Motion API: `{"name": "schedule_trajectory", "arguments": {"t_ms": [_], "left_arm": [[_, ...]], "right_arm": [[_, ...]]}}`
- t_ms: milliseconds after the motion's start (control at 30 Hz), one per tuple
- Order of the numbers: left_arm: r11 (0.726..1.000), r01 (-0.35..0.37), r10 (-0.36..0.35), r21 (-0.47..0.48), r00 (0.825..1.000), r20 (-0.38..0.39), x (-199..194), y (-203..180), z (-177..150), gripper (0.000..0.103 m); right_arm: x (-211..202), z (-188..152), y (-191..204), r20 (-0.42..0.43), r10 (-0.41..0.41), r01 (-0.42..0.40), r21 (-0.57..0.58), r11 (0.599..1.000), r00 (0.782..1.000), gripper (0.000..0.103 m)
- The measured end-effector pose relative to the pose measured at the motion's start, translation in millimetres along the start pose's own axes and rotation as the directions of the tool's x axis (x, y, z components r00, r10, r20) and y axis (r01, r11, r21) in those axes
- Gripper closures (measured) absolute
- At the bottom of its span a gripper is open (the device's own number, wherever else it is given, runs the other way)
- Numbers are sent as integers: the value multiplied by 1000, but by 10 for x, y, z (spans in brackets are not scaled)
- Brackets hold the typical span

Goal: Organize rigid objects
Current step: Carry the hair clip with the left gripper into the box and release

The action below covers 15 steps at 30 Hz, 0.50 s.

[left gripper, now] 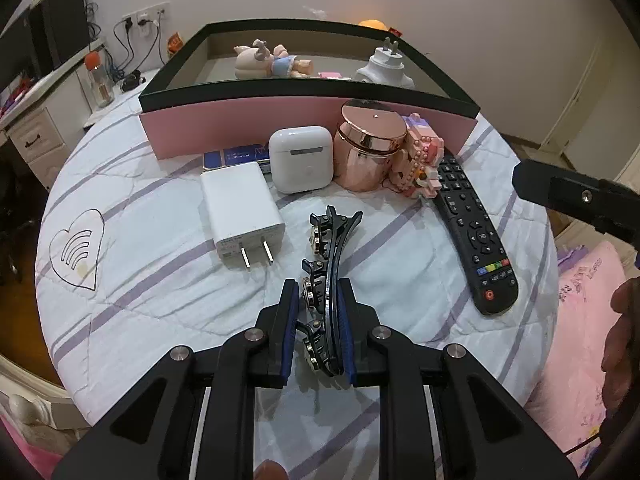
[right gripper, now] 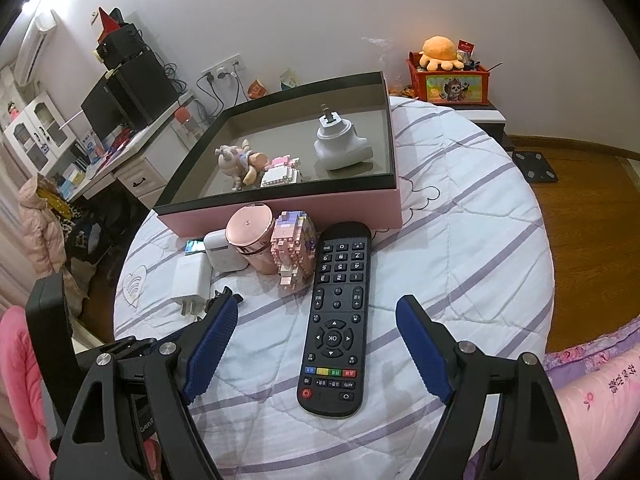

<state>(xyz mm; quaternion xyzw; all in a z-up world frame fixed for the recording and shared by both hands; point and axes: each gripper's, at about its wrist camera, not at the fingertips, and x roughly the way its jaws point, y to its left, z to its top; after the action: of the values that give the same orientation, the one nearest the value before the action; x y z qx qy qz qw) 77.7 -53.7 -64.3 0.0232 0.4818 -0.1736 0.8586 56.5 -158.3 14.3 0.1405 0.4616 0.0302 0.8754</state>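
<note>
Hair clip (left gripper: 326, 276), black with gold studs, lies on the striped quilt (left gripper: 160, 280) and reaches back between the blue pads of the left gripper (left gripper: 319, 300), whose jaws are drawn in tight against its two sides, gripping its near end. Its far, forked end points toward the box (left gripper: 240, 128).

Just left of the clip lies a white charger (left gripper: 240, 216), prongs toward the camera. Beyond it, in a row against the pink wall of the box, stand a blue tin (left gripper: 236, 156), a white earbud case (left gripper: 300, 158), a rose-gold jar (left gripper: 366, 146) and a pink block figure (left gripper: 420, 164). A black remote (left gripper: 472, 232) lies to the right of the clip, apart from it. Inside the box are a small doll (left gripper: 268, 60), a pink block piece (right gripper: 280, 170) and a white plug adapter (left gripper: 384, 66).

The right gripper (right gripper: 316, 344) hangs over the remote's lower half with its jaws spread wide on either side of it, touching nothing. Both grippers tilt steeply down at the bed. Part of a hand (left gripper: 624, 344) shows at the right edge of the left view.
</note>
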Motion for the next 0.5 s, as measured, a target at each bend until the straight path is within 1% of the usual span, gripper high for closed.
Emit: {"name": "schedule_trajectory", "arguments": {"t_ms": [233, 333, 500], "left_arm": [[1000, 16, -16, -6, 999, 36, -196, -21, 61, 85], [1000, 6, -5, -11, 999, 54, -300, -28, 133, 84], [999, -15, 18, -34, 996, 91, -450, 75, 341, 84]], "right_arm": [[-24, -8, -11, 7, -4, 4, 6, 1000, 1000, 20], [-44, 3, 5, 13, -2, 2, 2, 1000, 1000, 20], [-59, 95, 81, 23, 3, -3, -24, 1000, 1000, 20]]}}
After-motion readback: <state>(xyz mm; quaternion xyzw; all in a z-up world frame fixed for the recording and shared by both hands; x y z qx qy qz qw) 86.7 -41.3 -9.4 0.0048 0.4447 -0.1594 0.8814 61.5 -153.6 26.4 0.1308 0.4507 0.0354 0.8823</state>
